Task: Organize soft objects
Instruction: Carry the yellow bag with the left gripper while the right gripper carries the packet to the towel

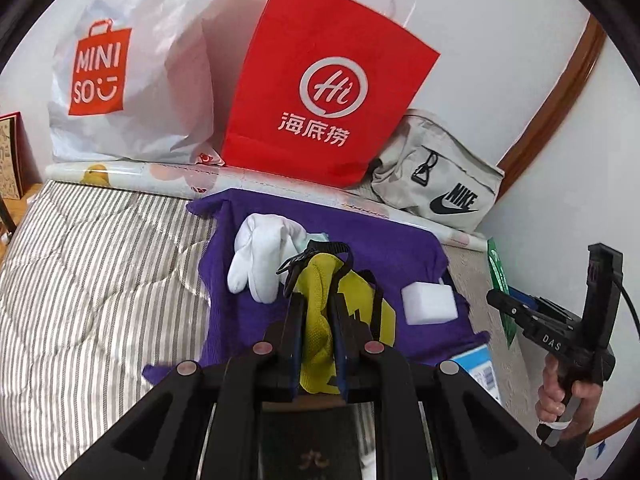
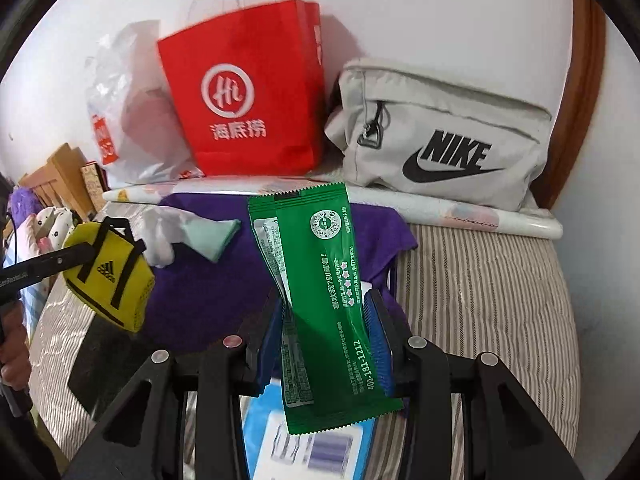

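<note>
Soft objects lie on the purple cloth (image 1: 380, 236) that is spread on the striped bedding (image 1: 100, 260): a white glove (image 1: 260, 256) and a white foam block (image 1: 430, 304). Your left gripper (image 1: 316, 312) is clamped on the yellow pouch (image 2: 108, 280) and holds it above the cloth. Your right gripper (image 2: 326, 312) is closed on the green packet (image 2: 320, 300), in front of the red paper bag (image 2: 244, 96) and the grey Nike bag (image 2: 440, 136).

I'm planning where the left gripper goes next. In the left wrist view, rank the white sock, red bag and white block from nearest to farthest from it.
1. White sock, just ahead-left of the left gripper, on the purple cloth.
2. White block, off to the right; close to the sock's distance, so hard to call.
3. Red bag, at the back by the wall.
</note>
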Available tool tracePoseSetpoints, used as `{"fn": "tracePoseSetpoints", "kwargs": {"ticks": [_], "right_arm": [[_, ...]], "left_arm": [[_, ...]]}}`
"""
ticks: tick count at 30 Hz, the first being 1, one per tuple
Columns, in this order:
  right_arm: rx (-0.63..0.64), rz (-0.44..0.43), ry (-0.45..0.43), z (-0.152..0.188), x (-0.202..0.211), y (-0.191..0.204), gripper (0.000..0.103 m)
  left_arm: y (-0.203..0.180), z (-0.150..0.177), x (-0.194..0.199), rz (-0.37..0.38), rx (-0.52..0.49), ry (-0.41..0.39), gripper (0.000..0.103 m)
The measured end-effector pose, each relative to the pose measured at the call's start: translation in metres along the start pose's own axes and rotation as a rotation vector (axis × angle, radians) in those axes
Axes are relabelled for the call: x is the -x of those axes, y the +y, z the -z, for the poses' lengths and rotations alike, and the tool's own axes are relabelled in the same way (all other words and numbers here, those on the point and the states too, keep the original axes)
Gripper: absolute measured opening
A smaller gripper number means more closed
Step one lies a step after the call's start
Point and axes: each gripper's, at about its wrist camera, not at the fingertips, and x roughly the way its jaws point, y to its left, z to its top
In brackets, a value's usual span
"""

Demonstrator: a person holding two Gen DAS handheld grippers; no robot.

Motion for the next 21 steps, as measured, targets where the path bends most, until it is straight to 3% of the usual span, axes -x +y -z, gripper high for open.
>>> {"fn": "tracePoseSetpoints", "kwargs": {"ticks": [4, 21], "right_arm": [[-0.018, -0.020, 0.047, -0.009, -0.025, -0.005, 0.040], [-0.039, 0.032, 0.178, -0.025, -0.104, -0.021, 0.040]], "left_arm": [[0.007, -0.004, -0.019, -0.003, 0.006, 0.027, 0.013], [0.025, -0.007, -0.069, 0.005, 0.013, 0.101, 0.014]]}}
